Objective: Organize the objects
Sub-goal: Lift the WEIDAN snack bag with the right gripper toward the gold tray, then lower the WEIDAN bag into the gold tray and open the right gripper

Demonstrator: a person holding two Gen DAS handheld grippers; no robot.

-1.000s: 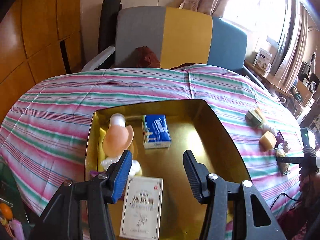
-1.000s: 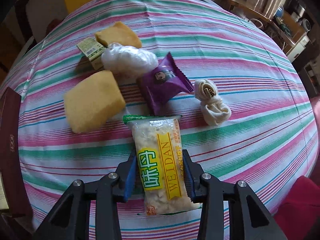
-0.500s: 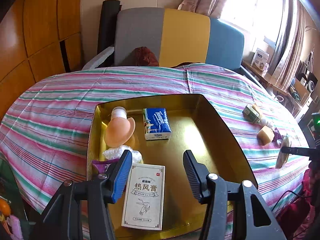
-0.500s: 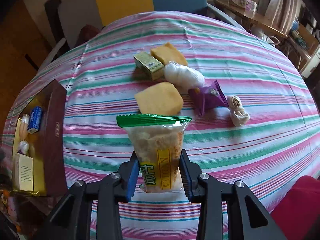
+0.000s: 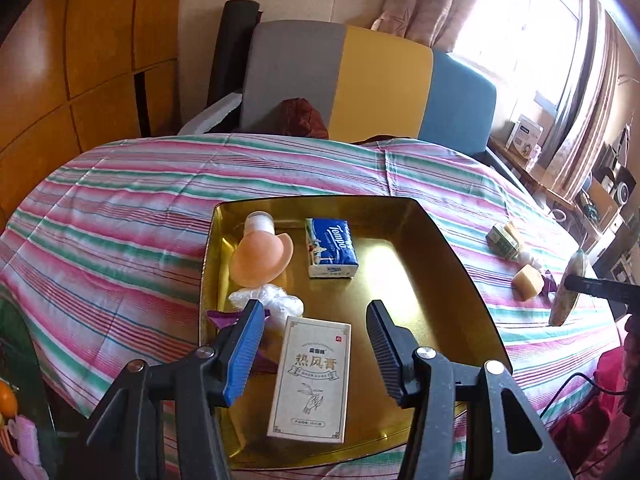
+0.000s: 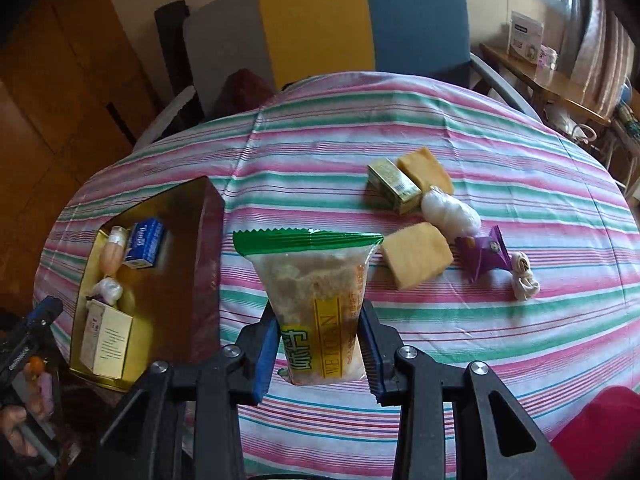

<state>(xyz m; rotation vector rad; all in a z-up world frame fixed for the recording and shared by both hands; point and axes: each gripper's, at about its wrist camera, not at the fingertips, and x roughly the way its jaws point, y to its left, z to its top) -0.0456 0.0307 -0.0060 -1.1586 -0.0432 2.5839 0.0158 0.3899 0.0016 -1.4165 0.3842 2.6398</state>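
The striped tablecloth (image 6: pixel 460 320) covers a round table, and on its left sits the gold tray (image 5: pixel 440 280), already holding a white carton (image 5: pixel 310 376), a Tempo tissue pack (image 5: pixel 331 248) and a peach-coloured pad (image 5: pixel 262 258). The left gripper (image 5: pixel 316 348) hangs over it, jaws apart, empty. The right gripper (image 6: pixel 320 354) is clamped on the lower part of a Weidan snack packet (image 6: pixel 316 300), lifted clear of the cloth. It looks light, crinkly and slippery, its contents probably crumbly; a gentle hold across the filled middle seems safest.
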